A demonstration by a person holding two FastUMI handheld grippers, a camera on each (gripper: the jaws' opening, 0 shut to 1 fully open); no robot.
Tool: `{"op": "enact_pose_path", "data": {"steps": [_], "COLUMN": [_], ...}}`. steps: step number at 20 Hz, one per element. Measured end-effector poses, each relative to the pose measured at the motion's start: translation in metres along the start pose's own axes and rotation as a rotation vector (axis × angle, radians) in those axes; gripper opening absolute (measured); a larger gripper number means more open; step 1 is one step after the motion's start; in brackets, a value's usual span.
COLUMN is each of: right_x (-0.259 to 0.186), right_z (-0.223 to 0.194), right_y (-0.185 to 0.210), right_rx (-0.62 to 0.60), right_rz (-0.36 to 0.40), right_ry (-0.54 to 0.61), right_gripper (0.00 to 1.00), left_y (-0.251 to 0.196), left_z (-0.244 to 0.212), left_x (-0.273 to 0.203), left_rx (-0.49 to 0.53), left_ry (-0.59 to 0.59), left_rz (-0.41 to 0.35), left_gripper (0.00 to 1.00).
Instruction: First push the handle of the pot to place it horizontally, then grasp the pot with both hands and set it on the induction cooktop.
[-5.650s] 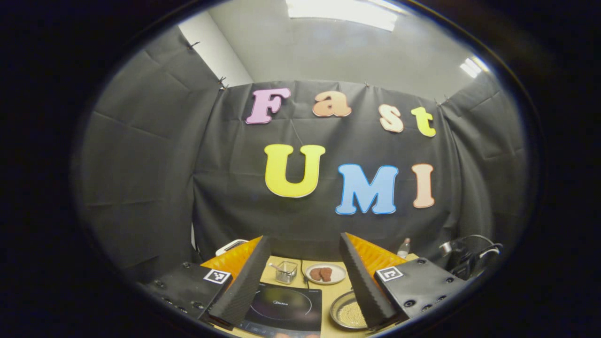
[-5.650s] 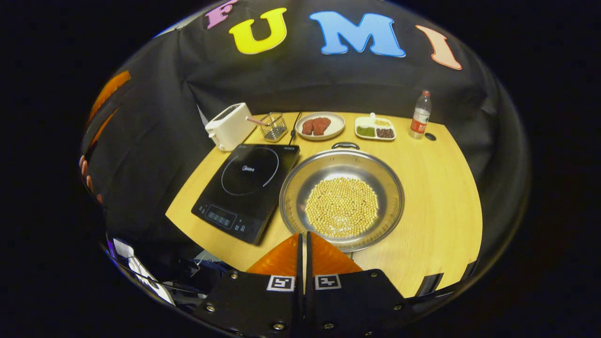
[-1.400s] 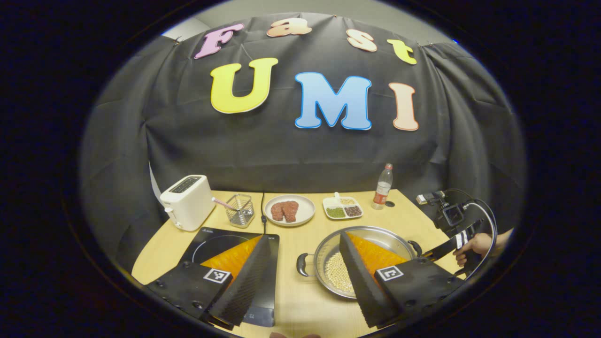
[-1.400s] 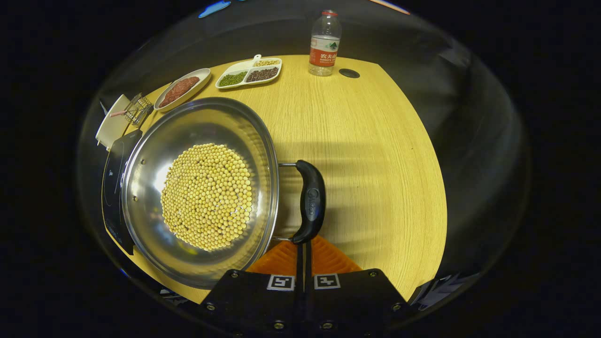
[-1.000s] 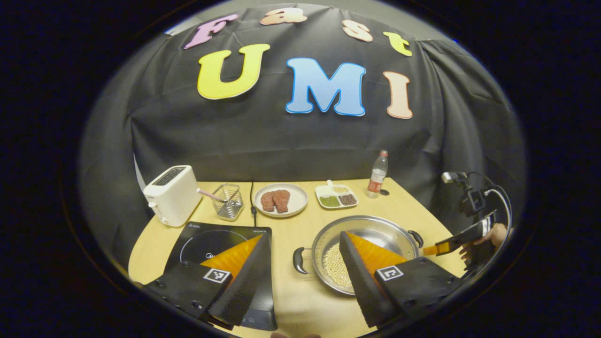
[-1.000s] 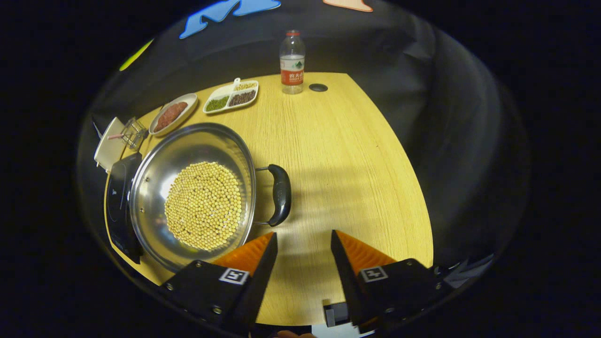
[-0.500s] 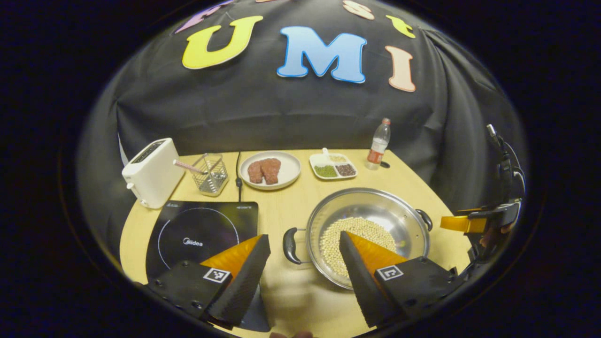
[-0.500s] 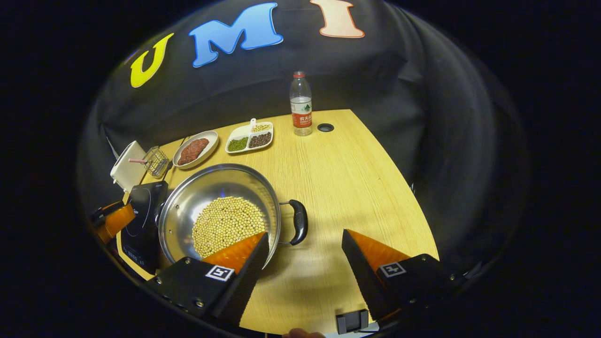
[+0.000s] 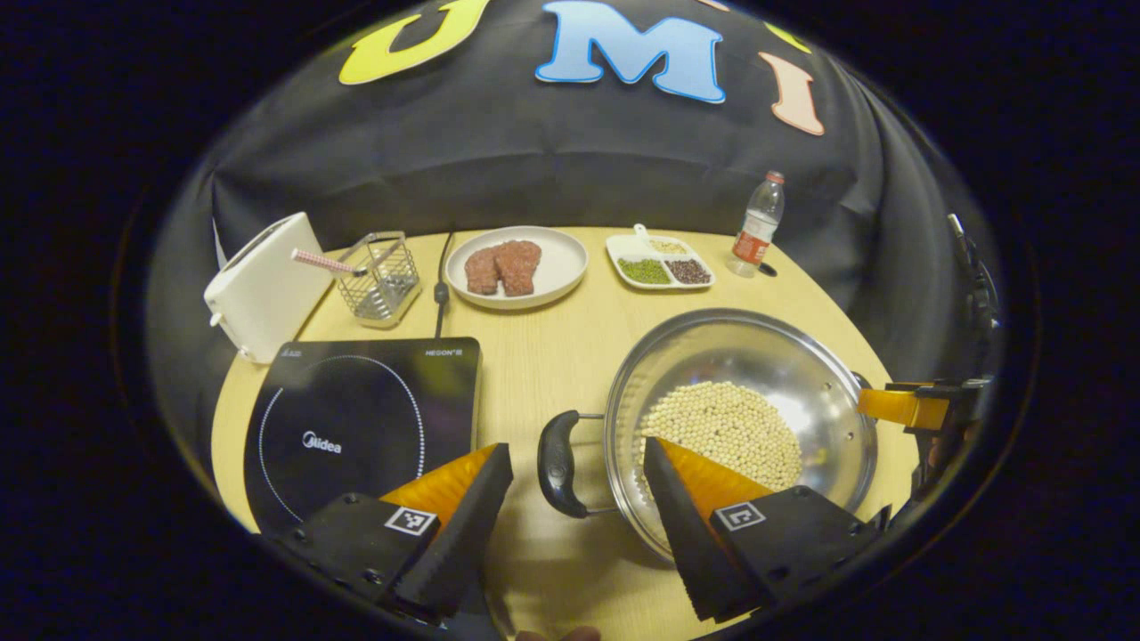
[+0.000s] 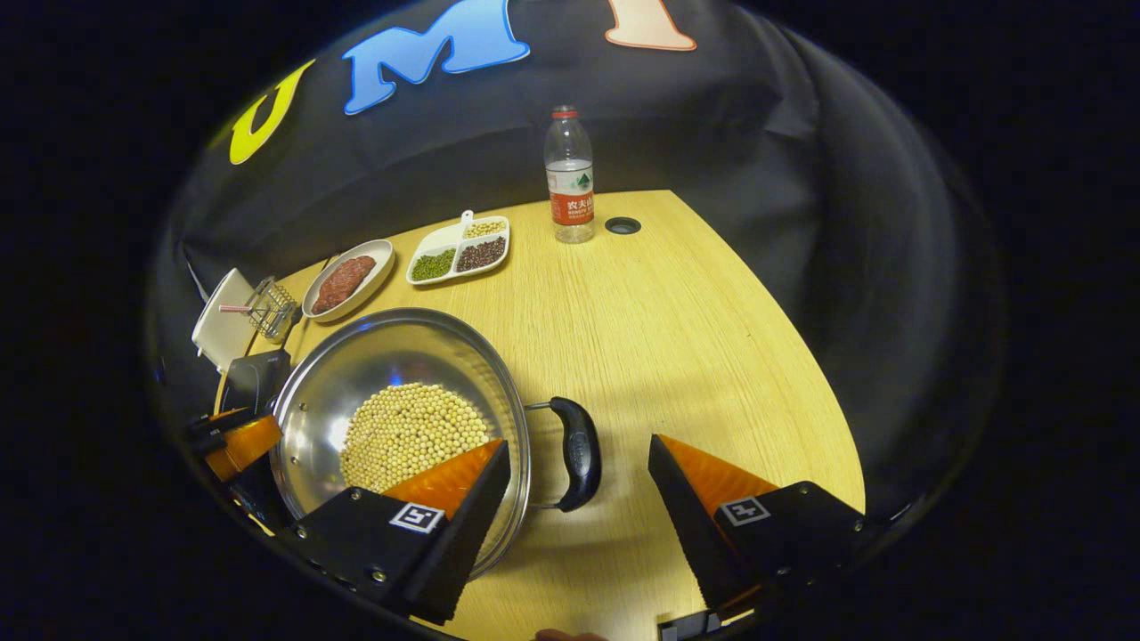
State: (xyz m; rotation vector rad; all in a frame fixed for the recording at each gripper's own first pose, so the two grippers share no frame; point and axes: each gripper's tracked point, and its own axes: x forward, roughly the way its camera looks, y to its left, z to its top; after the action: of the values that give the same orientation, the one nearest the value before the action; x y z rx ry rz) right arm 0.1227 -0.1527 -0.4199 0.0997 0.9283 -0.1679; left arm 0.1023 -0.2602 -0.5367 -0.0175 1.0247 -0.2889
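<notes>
Lining up both tools on the pot's two handles, near ends first. Left tool (image 9: pixel 577 463) wide open, empty, its fingers straddling the left handle (image 9: pixel 554 463) without touching; right tool (image 10: pixel 579 467) likewise spread wide, empty, with the right handle (image 10: pixel 579 452) in the gap between its fingers. Handles sit out to either side of the pot (image 9: pixel 802 356), so the turning step looks done and each tool can close on one for a level two-sided lift. Pot rests on the desk (image 10: pixel 677 338) just right of the induction cooktop (image 9: pixel 356 418), not yet on it, holding a layer of soybeans (image 9: pixel 726 427). Farther back: toaster (image 9: pixel 258 285), wire basket (image 9: pixel 378 274), plate of meat (image 9: pixel 561 267), divided dish (image 9: pixel 659 267), bottle (image 10: pixel 570 178).
</notes>
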Motion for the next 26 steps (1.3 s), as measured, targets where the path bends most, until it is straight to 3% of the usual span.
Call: {"op": "enact_pose_path", "data": {"steps": [2,7,8,9,10,11,12,13,18,21,26], "right_x": [0.011,0.027,0.030,0.032,0.033,0.035,0.036,0.036,0.034,0.034,0.026], "right_z": [-0.003,-0.011,-0.013,-0.012,-0.015,-0.019,-0.016,-0.016,-0.017,-0.017,-0.014], "right_y": [0.001,0.004,0.005,0.006,0.011,0.014,0.014,0.013,0.012,0.013,0.010], "right_rx": [0.010,0.034,0.033,0.031,0.026,0.015,-0.003,-0.014,-0.020,0.013,0.003], "right_rz": [0.000,0.008,0.007,0.014,0.023,0.026,0.014,0.011,0.010,0.006,-0.006], "right_ry": [0.010,-0.007,-0.007,-0.013,-0.011,0.002,-0.008,-0.007,-0.004,0.012,0.011], "right_gripper": [0.96,0.96,0.93,0.92,0.86,0.83,0.65,0.66,0.62,0.62,0.62], "left_y": [0.002,0.000,0.000,0.002,0.001,-0.002,-0.003,-0.001,-0.002,-0.006,-0.011], "left_z": [0.001,-0.010,-0.011,-0.012,-0.013,-0.014,-0.012,-0.012,-0.011,-0.008,-0.003], "left_x": [0.008,0.020,0.022,0.023,0.025,0.031,0.027,0.026,0.027,0.024,0.011], "left_rx": [0.000,0.019,0.026,0.033,0.035,0.037,0.052,0.064,0.072,0.085,0.098], "left_ry": [-0.003,-0.016,-0.022,-0.031,-0.040,-0.049,-0.052,-0.054,-0.052,-0.055,-0.077], "left_rz": [0.009,0.028,0.037,0.049,0.045,0.047,0.055,0.061,0.057,0.060,0.048], "left_gripper": [0.94,0.94,0.98,0.89,0.89,0.79,0.77,0.70,0.68,0.60,0.63]}}
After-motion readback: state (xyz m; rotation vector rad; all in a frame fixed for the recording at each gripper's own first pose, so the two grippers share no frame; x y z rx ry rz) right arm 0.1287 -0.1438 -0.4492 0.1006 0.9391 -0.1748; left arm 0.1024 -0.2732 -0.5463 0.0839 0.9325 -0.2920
